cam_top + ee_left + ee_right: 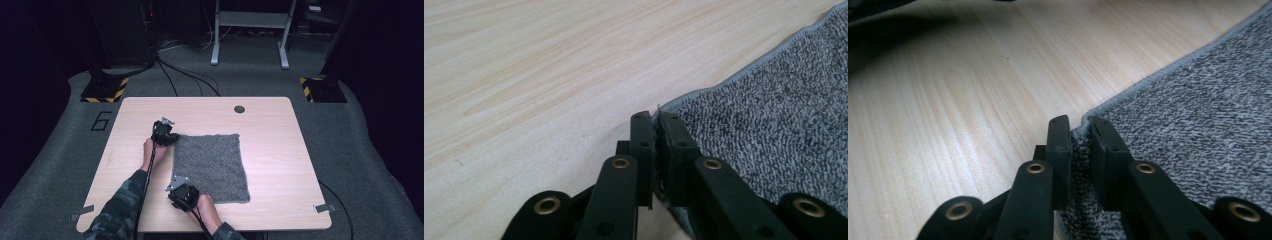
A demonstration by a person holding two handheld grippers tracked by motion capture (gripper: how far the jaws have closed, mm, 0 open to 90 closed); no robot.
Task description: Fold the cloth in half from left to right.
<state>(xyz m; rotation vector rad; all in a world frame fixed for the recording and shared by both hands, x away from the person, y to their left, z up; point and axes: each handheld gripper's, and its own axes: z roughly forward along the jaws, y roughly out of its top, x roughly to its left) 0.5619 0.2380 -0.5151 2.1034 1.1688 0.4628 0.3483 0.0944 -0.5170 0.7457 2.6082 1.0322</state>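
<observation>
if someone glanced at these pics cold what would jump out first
A grey towel lies flat in the middle of the light wooden table. The left gripper pinches its far left corner and the right gripper its near left corner, fingers shut on the hem.

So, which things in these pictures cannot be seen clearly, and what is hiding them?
- High view: the fingers of the left gripper and right gripper are too small; the gripper bodies cover them.
- Left gripper view: the towel corner between the fingers is hidden by the black pads.
- Right gripper view: the towel's far part is cut off by the frame edge.
- High view: the person's elbows are cut off at the bottom edge.
</observation>
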